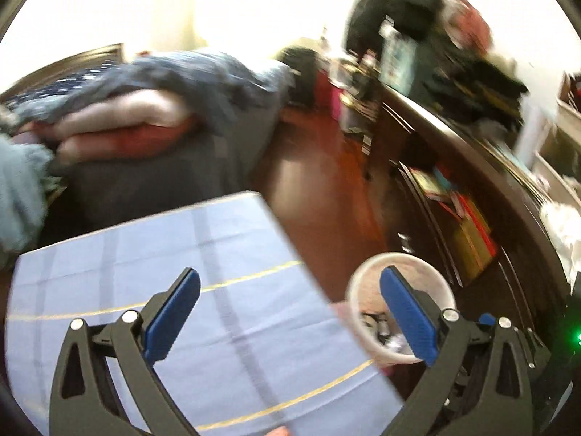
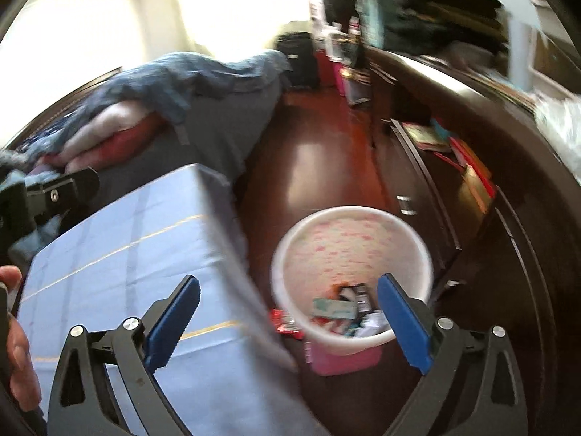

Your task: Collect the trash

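Right claw [image 2: 288,321] spread wide, empty, above the pink-and-white trash bin [image 2: 351,283] on the wooden floor [image 2: 312,160], wrappers inside. Left claw [image 1: 290,321] likewise wide, empty, over the blue-clothed worktop [image 1: 127,254] beside the bin.

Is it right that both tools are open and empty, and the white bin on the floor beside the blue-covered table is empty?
Not quite. The white bin already holds wrappers and other trash, as the right wrist view shows. Both tools, left and right, are open and empty.
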